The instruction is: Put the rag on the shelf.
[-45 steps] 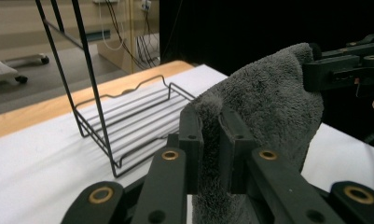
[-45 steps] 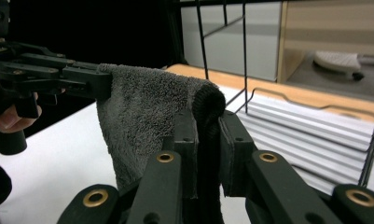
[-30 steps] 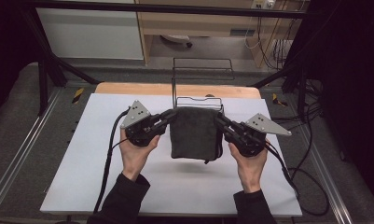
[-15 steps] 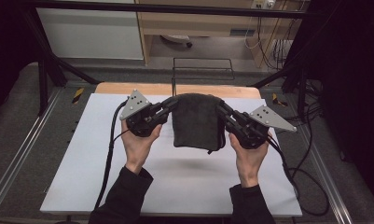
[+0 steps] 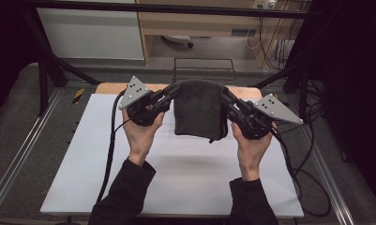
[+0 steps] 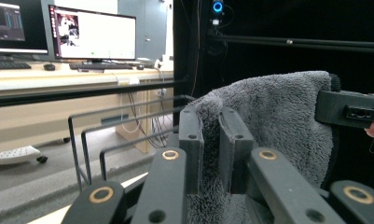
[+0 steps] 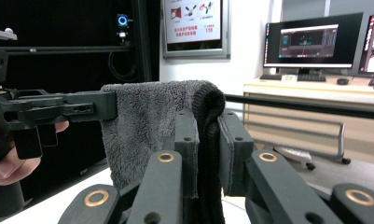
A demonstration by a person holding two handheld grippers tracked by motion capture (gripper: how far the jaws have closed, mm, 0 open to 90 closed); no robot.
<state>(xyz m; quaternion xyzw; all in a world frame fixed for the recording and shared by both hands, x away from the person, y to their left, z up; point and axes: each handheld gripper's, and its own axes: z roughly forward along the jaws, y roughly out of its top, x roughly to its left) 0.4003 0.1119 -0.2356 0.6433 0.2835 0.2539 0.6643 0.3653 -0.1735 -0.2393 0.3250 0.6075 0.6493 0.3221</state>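
Holding a dark grey towel up off the white table, folded and hanging by its top edge between both tools. Left gripper pinches the top corner at about 10 o'clock of the cloth, right gripper pinches the one at 2 o'clock; the gripper views show both jaw pairs pressed together on fleece, with the thicker hemmed edge in the right pair. Towel sits over the far half of the table, a wire rack past it at 12 o'clock. Judging by the look: light, soft, plush pile, no stiffness, so it sags and swings wherever it's unsupported. Not fragile, not slippery, but the pile compresses, so a shallow bite could creep out. Best hold is deep on the doubled top edge near the corners, keeping the span taut.
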